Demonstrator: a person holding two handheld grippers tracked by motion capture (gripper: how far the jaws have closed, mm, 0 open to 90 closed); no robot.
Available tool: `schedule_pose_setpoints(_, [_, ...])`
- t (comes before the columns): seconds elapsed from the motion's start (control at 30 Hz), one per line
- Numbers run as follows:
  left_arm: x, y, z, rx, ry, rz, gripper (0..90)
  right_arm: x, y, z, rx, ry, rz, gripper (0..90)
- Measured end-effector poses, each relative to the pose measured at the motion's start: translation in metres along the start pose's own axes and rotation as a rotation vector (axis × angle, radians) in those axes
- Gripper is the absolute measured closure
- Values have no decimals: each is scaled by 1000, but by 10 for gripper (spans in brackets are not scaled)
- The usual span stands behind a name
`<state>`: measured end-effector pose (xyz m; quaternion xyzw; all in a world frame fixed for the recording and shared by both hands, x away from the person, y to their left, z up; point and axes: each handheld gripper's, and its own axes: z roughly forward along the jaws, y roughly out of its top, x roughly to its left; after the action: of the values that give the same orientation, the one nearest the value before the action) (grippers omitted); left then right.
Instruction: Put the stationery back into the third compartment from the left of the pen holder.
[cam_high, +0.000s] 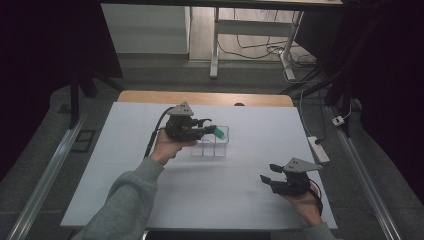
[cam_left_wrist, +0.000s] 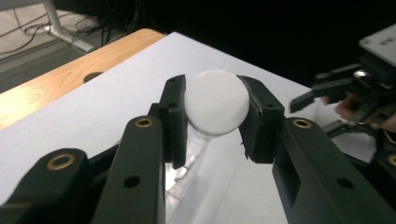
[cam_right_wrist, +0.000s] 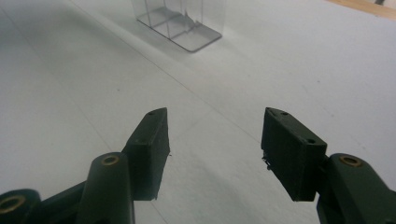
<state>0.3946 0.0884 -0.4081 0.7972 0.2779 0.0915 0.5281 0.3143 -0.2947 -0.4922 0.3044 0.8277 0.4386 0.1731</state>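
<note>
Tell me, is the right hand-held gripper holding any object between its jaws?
No, the right hand-held gripper is open, and between its jaws is just the bare white table.

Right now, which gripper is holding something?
The left gripper: its jaws clamp a round white object over the clear box. The right gripper is open.

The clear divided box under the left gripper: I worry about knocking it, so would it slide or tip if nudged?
The clear divided box looks thin-walled and light, so it would probably slide on the smooth white table. Its flat base suggests sliding before tipping. The left gripper holds something round above it.
</note>
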Motion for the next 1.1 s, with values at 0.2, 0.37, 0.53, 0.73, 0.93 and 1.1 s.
schedule_pose_setpoints(0.2, [11, 5, 19, 72, 41, 13, 644, -3, -3, -1, 4, -12, 7, 409])
schedule_pose_setpoints(0.37, [13, 5, 32, 129, 39, 17, 643, -3, -4, 0, 16, -18, 1, 407])
schedule_pose_setpoints(0.53, [12, 3, 37, 122, 26, 8, 575, -3, -5, 1, 20, -16, -1, 407])
schedule_pose_setpoints(0.73, [7, 0, 19, 85, 38, 25, 397, -4, -6, 0, 29, -24, -3, 404])
schedule_pose_setpoints(0.93, [3, -28, -11, 100, 91, 25, 394, -8, -8, -2, 28, -28, 5, 400])
schedule_pose_setpoints(1.1, [0, -53, -35, 116, 122, 23, 397, -10, -11, -3, 33, -33, 6, 396])
